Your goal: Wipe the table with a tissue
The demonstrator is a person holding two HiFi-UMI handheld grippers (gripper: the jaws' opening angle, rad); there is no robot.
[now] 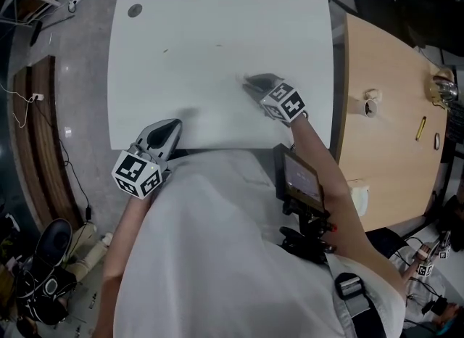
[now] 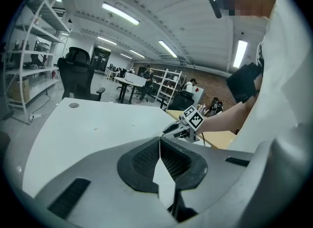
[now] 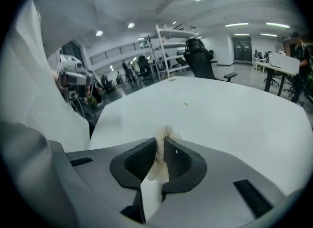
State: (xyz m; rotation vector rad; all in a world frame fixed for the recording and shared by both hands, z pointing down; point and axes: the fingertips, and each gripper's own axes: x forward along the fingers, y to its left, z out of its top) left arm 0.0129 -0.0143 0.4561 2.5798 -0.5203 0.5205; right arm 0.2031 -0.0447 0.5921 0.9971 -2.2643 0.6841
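My right gripper (image 1: 250, 83) is out over the middle of the white table (image 1: 188, 32), pointing down at the top. It is shut on a crumpled white tissue (image 3: 165, 135), whose frayed tip pokes out between the pads; in the head view the tissue is hidden in blur at the jaw tips. My left gripper (image 1: 172, 124) rests at the table's near edge, left of centre, its jaws shut with nothing between them. In the left gripper view the right gripper (image 2: 168, 128) shows further along the table. A small speck (image 3: 186, 104) lies on the table ahead of the right gripper.
A round cable hole (image 1: 135, 10) sits at the table's far left corner. A wooden desk (image 1: 384, 104) adjoins the right side, carrying small objects and a yellow pen (image 1: 420, 128). Black office chairs (image 2: 78, 75) stand beyond the far edge, and shelving (image 2: 168, 82) behind them.
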